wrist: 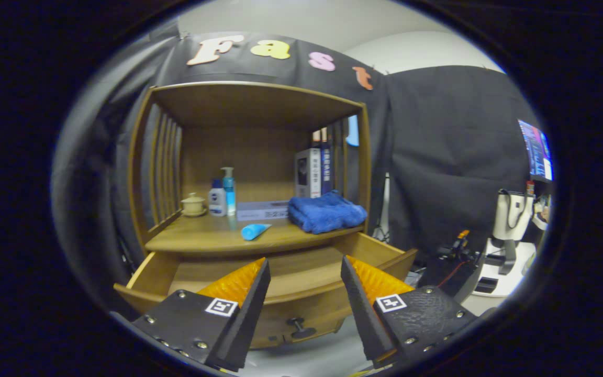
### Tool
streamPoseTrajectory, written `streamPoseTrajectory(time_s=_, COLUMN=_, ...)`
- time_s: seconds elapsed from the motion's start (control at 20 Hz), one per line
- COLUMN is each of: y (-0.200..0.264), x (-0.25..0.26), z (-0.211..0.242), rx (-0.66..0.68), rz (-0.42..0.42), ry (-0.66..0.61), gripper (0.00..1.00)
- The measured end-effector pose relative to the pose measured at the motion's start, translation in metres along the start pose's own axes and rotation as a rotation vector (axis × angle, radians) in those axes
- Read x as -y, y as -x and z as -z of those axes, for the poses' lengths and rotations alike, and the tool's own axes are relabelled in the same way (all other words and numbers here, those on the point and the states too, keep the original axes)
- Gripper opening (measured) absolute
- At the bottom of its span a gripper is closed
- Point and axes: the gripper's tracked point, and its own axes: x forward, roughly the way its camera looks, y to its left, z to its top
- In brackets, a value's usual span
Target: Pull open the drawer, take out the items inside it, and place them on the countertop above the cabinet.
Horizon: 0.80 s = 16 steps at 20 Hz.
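While we hover w/ fingers apart, gripping nothing, our gripper sits just above the drawer, which is pulled open. Its floor looks bare from here, can't see the front corners tho. Tube and towel lie on the countertop. Risk: dipping in blind we clip the knob or drawer front, or miss sth hidden.

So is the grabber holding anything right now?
No, nothing is held. The gripper has its jaws open and apart, with only the pulled-out drawer behind the gap. The blue tube lies on the countertop.
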Motion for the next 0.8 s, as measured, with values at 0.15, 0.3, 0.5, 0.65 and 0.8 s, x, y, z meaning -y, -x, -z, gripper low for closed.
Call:
streamPoseTrajectory(time_s=0.15, y=0.014, x=-0.005, z=0.015, rx=0.004, rz=-0.071, ry=0.050, gripper=0.83)
streamPoseTrajectory(time_s=0.3, y=0.021, x=-0.008, z=0.020, rx=0.062, rz=-0.119, ry=0.017, gripper=0.94)
streamPoseTrajectory(time_s=0.5, y=0.013, x=-0.019, z=0.046, rx=0.005, rz=-0.186, ry=0.062, gripper=0.97)
streamPoseTrajectory(time_s=0.65, y=-0.003, x=-0.028, z=0.055, rx=-0.014, rz=-0.237, ry=0.032, gripper=0.97)
streamPoseTrajectory(time_s=0.8, y=-0.016, x=-0.037, z=0.067, rx=-0.035, rz=-0.307, ry=0.022, gripper=0.97)
